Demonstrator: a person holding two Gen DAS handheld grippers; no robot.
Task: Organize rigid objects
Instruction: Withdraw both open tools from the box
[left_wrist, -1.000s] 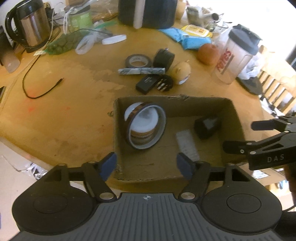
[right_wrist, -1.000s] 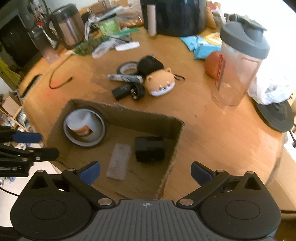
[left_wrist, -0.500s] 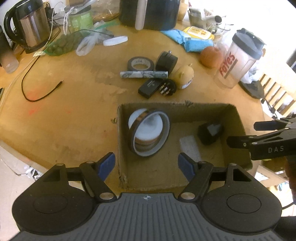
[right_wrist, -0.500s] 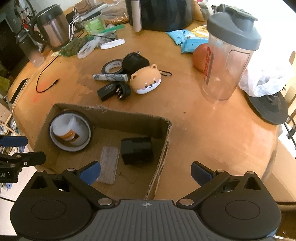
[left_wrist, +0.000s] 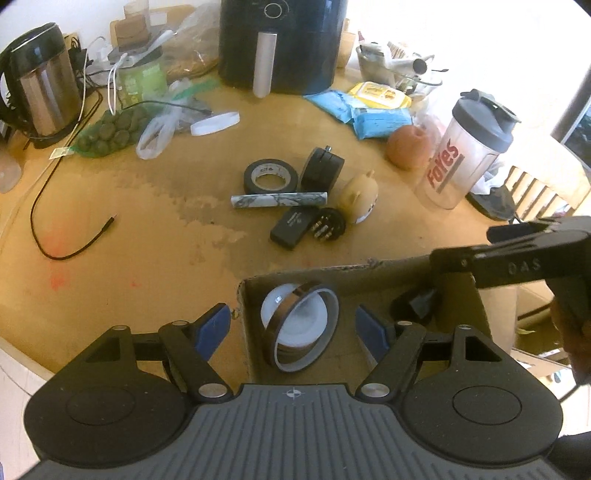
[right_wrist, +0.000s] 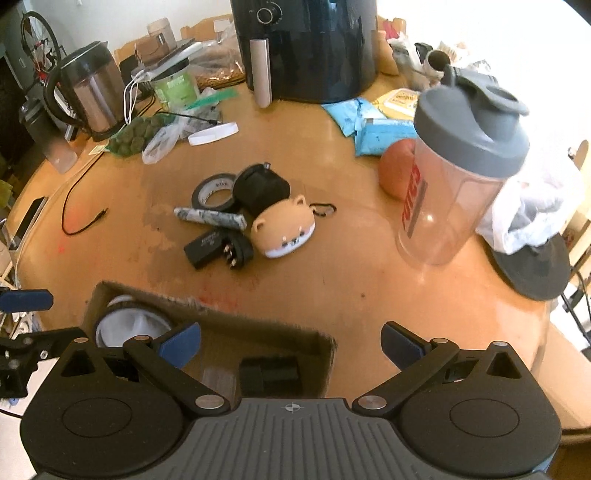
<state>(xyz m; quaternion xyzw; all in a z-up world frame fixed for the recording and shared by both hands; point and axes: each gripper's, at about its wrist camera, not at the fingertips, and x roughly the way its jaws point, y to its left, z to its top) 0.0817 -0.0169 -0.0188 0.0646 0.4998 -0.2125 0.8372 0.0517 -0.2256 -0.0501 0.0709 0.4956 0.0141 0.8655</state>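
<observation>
A cardboard box sits at the table's near edge. In it lie a tape roll, a black block and a pale flat piece. Beyond it lie a black tape roll, a marbled bar, a black adapter, a round plug, a black puck and a dog-shaped case. My left gripper is open over the box's left part. My right gripper is open above its right wall.
A shaker bottle and an orange fruit stand right. An air fryer, a kettle, bags and blue packets crowd the back. A black cable lies left. A black disc sits far right.
Both grippers have drawn back and tilted up, so the box sits lower in both views and more of the table's far side shows. Both stay open and empty.
</observation>
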